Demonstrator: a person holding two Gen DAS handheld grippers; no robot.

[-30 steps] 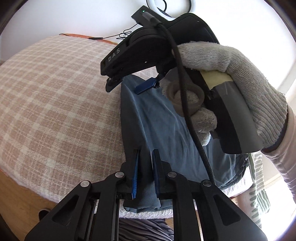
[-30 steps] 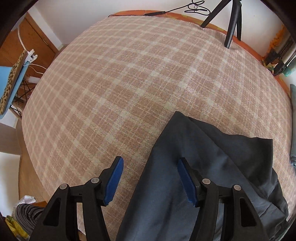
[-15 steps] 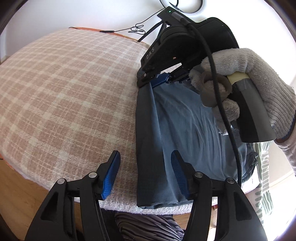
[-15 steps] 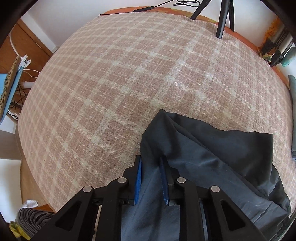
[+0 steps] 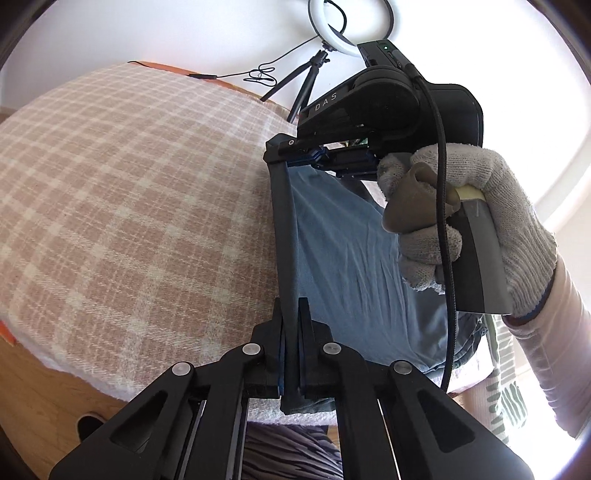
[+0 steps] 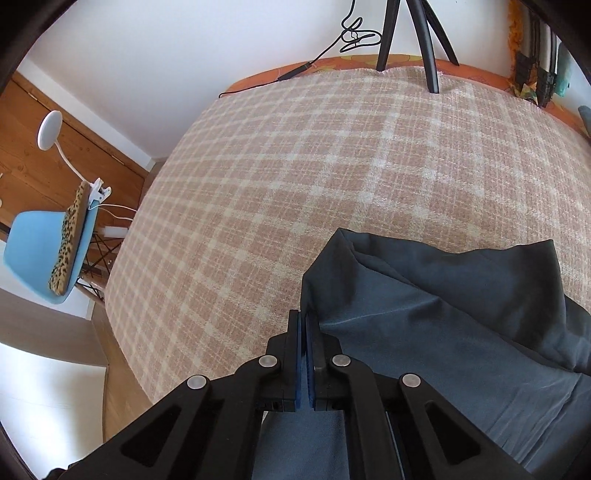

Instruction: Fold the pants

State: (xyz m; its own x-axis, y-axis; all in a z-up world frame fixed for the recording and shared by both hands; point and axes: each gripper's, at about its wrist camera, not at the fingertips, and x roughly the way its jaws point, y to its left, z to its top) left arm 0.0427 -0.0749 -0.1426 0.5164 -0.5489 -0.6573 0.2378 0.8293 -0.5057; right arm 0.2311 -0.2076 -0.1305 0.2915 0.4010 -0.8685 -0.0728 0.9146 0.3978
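A white-walled room framed a bed spread with a pink-and-cream plaid blanket [image 6: 295, 177]; a black tripod [image 6: 424, 40] stood at its far edge beneath a ring light [image 5: 351, 26], and a blue chair [image 6: 40, 254] draped with a leopard-print cloth sat off to the side on the wooden floor. The blue-grey pants [image 5: 354, 266] lay at the near side of the bed, partly lifted off the blanket; my left gripper [image 5: 291, 354] had its jaws pressed together on one end of the pants' long dark folded edge, near the bed's rim; my right gripper [image 6: 304, 354], its handle gripped in my white knit-gloved right hand [image 5: 476, 221], had its jaws clamped on the other end of that same edge, farther across the bed; the edge ran taut and straight between the two pinches, seen from the left wrist camera. From the right wrist camera the rest of the pants [image 6: 461, 321] bunched in soft folds on the blanket to the right of my jaws.
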